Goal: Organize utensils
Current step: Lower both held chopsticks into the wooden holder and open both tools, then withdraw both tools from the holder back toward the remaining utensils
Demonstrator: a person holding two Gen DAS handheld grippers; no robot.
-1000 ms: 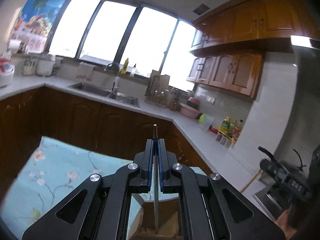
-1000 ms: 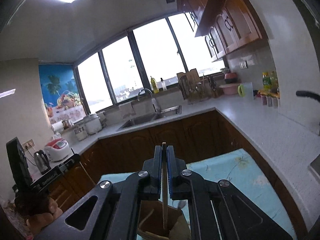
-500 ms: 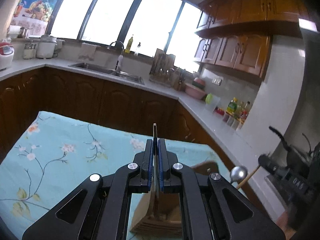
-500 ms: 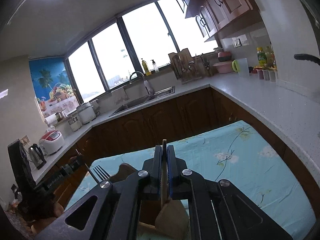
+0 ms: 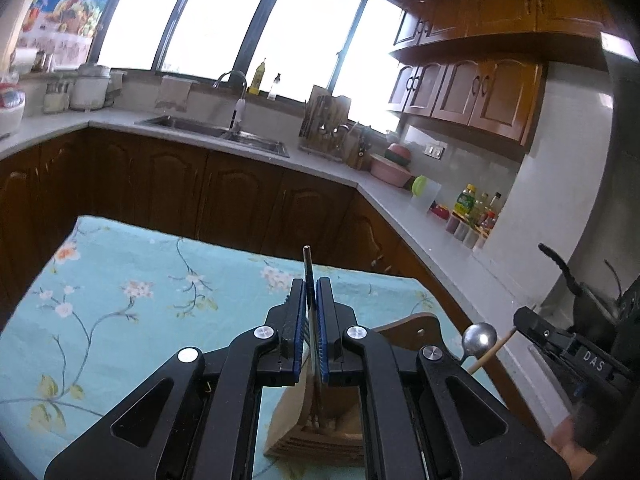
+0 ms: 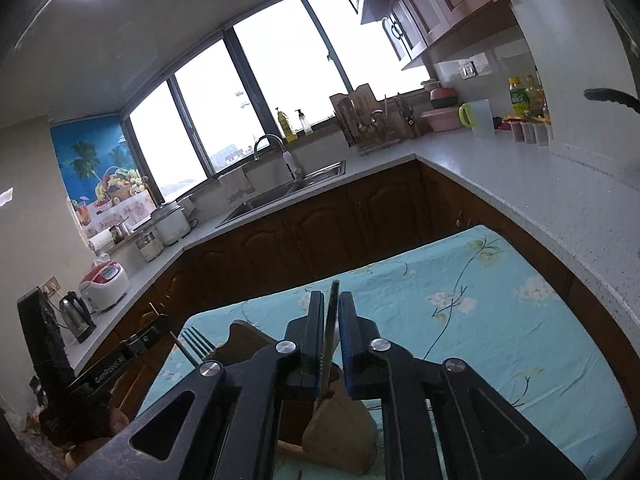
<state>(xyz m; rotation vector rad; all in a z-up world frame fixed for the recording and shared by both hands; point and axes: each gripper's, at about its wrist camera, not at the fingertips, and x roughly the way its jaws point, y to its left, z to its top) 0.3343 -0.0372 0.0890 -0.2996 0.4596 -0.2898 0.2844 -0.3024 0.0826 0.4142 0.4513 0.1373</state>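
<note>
My left gripper (image 5: 310, 300) is shut on a fork (image 5: 308, 276), its dark handle sticking up between the pads; its tines show in the right wrist view (image 6: 197, 346). My right gripper (image 6: 331, 316) is shut on a wooden-handled spoon (image 6: 330, 332); its metal bowl shows in the left wrist view (image 5: 479, 340). Both hang over a wooden utensil holder (image 5: 320, 420), also in the right wrist view (image 6: 340, 436), on the floral tablecloth (image 5: 120, 308).
Dark wood cabinets (image 5: 180, 188) and a grey counter with a sink (image 5: 216, 136) run behind the table. Bottles and jars (image 5: 472, 216) stand on the right counter. A rice cooker and kettle (image 6: 92, 292) stand at the left.
Both grippers have tilted down toward the table, bringing the cloth and wooden holder into view. The fork and spoon stay gripped.
</note>
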